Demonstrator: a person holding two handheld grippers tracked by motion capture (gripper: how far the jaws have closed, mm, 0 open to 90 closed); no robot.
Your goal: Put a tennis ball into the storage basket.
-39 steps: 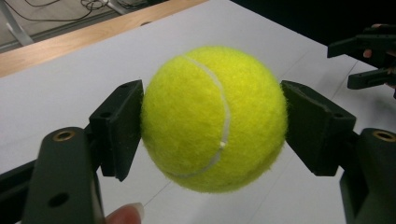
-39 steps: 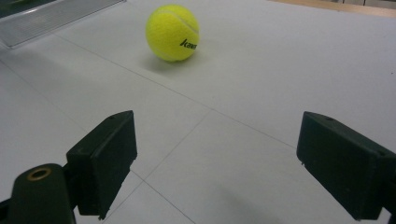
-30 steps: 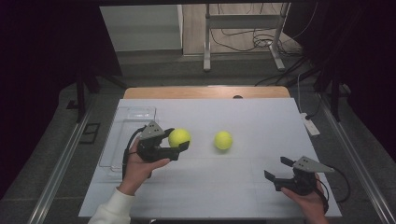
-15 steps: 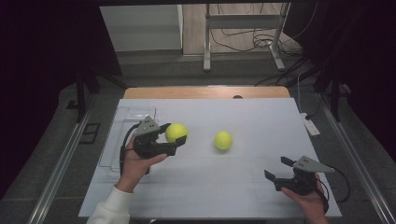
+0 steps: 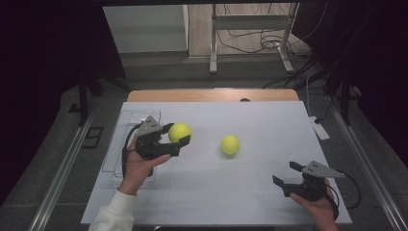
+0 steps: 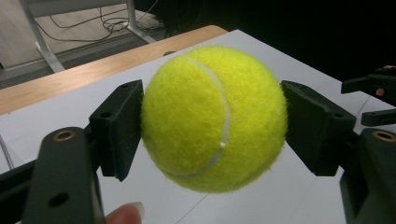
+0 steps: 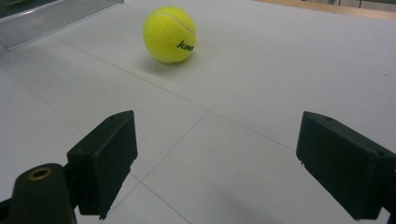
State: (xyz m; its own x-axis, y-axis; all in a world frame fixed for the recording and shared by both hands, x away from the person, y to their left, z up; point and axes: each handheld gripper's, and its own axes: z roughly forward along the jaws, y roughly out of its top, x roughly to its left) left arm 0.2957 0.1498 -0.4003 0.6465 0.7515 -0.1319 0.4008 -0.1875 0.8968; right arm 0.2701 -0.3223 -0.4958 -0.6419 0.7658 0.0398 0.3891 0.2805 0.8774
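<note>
- Left gripper (image 5: 177, 135) is clamped on a fuzzy yellow-green tennis ball (image 5: 180, 132) — held clear above the white table top (image 5: 269, 125), near its left side.
- In the left gripper view both black pads press the ball (image 6: 214, 117) at opposite sides, about at its widest line; the grip looks centred, so no re-grip seems needed.
- A clear plastic tray (image 5: 116, 144) sits just left of that hand — likely the drop spot, though I can't be sure.
- To do it well: keep the squeeze steady, carry the ball level, lower it close to the tray floor before letting go — a high release would bounce it out.
- Second yellow-green tennis ball (image 5: 230, 144) rests on the table, mid-area, apart from both grippers.
- Right gripper (image 5: 291, 174) hovers low at the near right, jaws wide apart, holding nothing; the second ball (image 7: 169, 34) lies ahead of it, well apart.
- Keep the right one parked so the arms don't cross.
</note>
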